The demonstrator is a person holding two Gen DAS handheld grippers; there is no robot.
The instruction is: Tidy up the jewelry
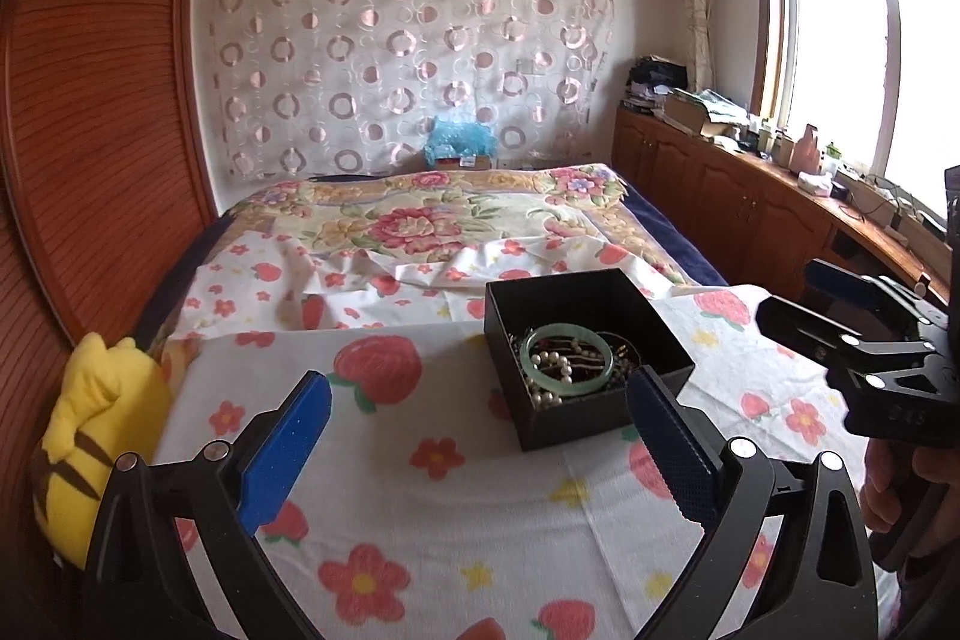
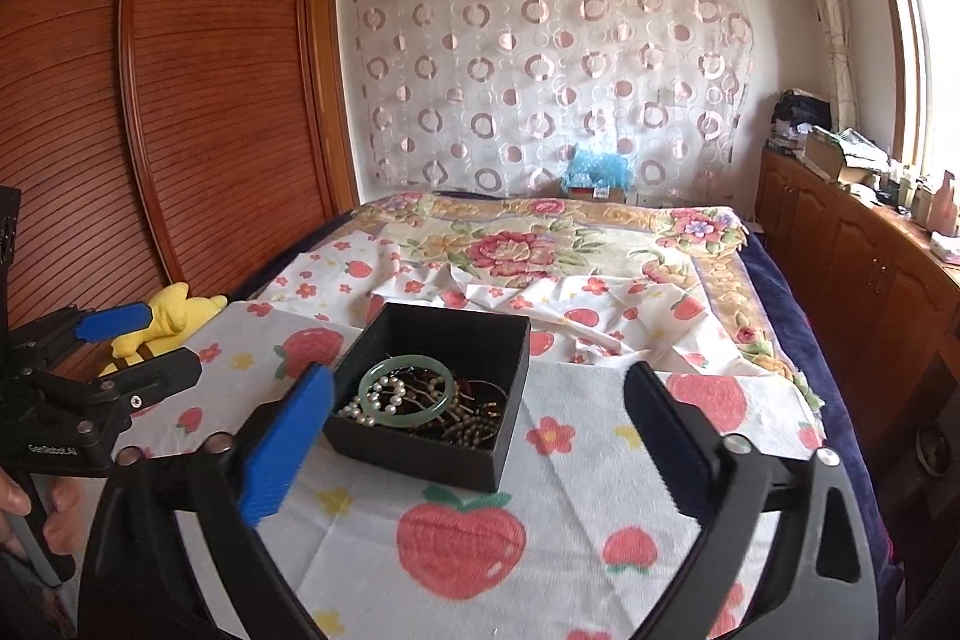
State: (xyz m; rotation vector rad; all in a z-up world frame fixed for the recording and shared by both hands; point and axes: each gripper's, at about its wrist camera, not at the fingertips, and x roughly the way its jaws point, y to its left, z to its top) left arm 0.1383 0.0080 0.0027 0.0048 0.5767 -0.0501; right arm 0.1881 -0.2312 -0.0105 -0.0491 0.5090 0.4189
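Note:
An open black box (image 1: pixel 600 415) (image 2: pixel 420 460) stands on a strawberry-print cloth (image 1: pixel 420 508) (image 2: pixel 576 508). Inside lie a pale green bangle (image 1: pixel 543 337) (image 2: pixel 441 401), a pearl string (image 1: pixel 555 370) (image 2: pixel 375 400) and dark bead strands (image 2: pixel 474 415). My left gripper (image 1: pixel 480 400) is open and empty, just left of and in front of the box. My right gripper (image 2: pixel 477 394) is open and empty, its jaws standing either side of the box from the near side. The right gripper also shows at the right edge of the left wrist view (image 1: pixel 840 316), and the left gripper at the left edge of the right wrist view (image 2: pixel 144 340).
A yellow plush toy (image 1: pixel 102 454) (image 2: pixel 162 319) lies at the cloth's left edge by a wooden wardrobe (image 2: pixel 180 100). A bed with a floral blanket (image 1: pixel 432 214) lies behind. Wooden cabinets (image 1: pixel 750 196) with clutter run along the right under the window.

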